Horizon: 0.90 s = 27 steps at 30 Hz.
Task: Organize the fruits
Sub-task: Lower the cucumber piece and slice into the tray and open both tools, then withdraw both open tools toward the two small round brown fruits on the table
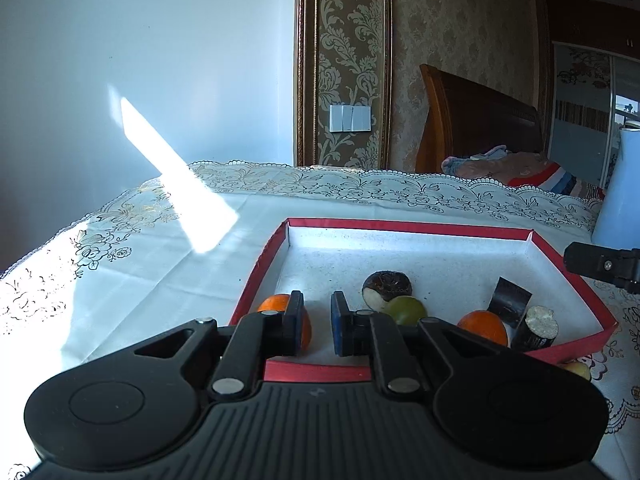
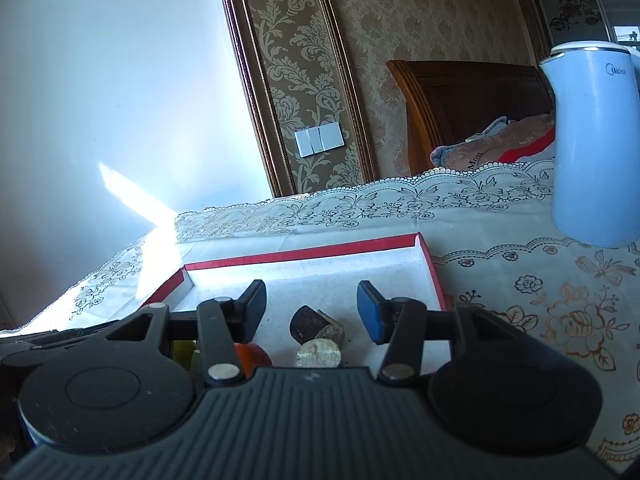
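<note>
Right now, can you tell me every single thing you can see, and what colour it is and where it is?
box: 1, red outside and white inside, on the table
oranges: 2, orange, near edge of the box, one behind the left claw
green fruit: 1, green, middle of the box
dark round fruit: 1, dark brown with a pale patch, behind the green fruit
dark cut pieces: 2, dark skin with pale ends, right side of the box
kettle: 1, pale blue, on the table right of the box
tablecloth: 1, white with lace flowers
left claw: 1, black, open over the box
right claw: 1, black, open over the box
</note>
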{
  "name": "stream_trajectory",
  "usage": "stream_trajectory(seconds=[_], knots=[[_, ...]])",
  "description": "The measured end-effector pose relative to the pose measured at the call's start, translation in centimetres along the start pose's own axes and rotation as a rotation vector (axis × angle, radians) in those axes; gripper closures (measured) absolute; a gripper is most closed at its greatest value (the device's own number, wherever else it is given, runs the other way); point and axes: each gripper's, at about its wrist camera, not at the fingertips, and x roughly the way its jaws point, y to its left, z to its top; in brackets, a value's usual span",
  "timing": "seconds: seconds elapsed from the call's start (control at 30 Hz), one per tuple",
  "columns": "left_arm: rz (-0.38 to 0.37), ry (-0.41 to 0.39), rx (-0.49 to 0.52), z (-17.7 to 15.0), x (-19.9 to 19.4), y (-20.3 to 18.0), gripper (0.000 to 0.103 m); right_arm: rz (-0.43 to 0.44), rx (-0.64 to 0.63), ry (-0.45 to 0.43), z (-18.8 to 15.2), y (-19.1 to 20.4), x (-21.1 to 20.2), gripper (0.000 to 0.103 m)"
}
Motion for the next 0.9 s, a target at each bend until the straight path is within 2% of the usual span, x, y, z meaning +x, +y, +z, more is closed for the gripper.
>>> stream_trajectory(seconds=[0.03, 0.13, 0.17, 0.2, 0.27, 0.37, 0.47, 0.7, 0.9], knots=[[0.006, -0.008, 0.005, -0.4, -0.3, 0.4, 0.088, -0.002, 0.004, -0.002, -0.1, -0.4, -0.5, 0.055], [0.012, 0.001, -0.001, -1.3, -1.0, 1.3, 0.071, -0.007, 0.016, 0.01, -0.7, -1.4, -1.7, 0.055], [0.014, -0.003, 0.003, -1.6, -1.3, 1.4, 0.061, -0.007, 0.015, 0.017, -0.9, -1.7, -2.1, 0.055], [0.019, -0.007, 0.009, -1.9, -1.6, 1.5, 0.046, -0.006, 0.011, 0.026, -1.2, -1.8, -2.4, 0.055], [0.031, -0.025, 0.027, -2.5, -2.3, 1.4, 0.033, -0.014, -0.013, 0.049, -2.1, -2.0, -3.1, 0.051], [0.016, -0.048, 0.04, -2.7, -3.4, 1.2, 0.032, -0.029, -0.048, 0.083, -3.2, -2.1, -3.9, 0.049], [0.007, -0.043, 0.054, -3.0, -3.8, 0.8, 0.024, -0.035, -0.072, 0.104, -3.9, -2.1, -4.3, 0.049], [-0.031, -0.014, 0.116, -4.0, -4.2, -0.9, 0.023, -0.038, -0.108, 0.162, -4.3, -1.3, -3.3, 0.049], [-0.073, 0.0, 0.132, -4.1, -4.5, -2.2, 0.023, -0.045, -0.147, 0.194, -4.2, -0.3, -1.9, 0.049]])
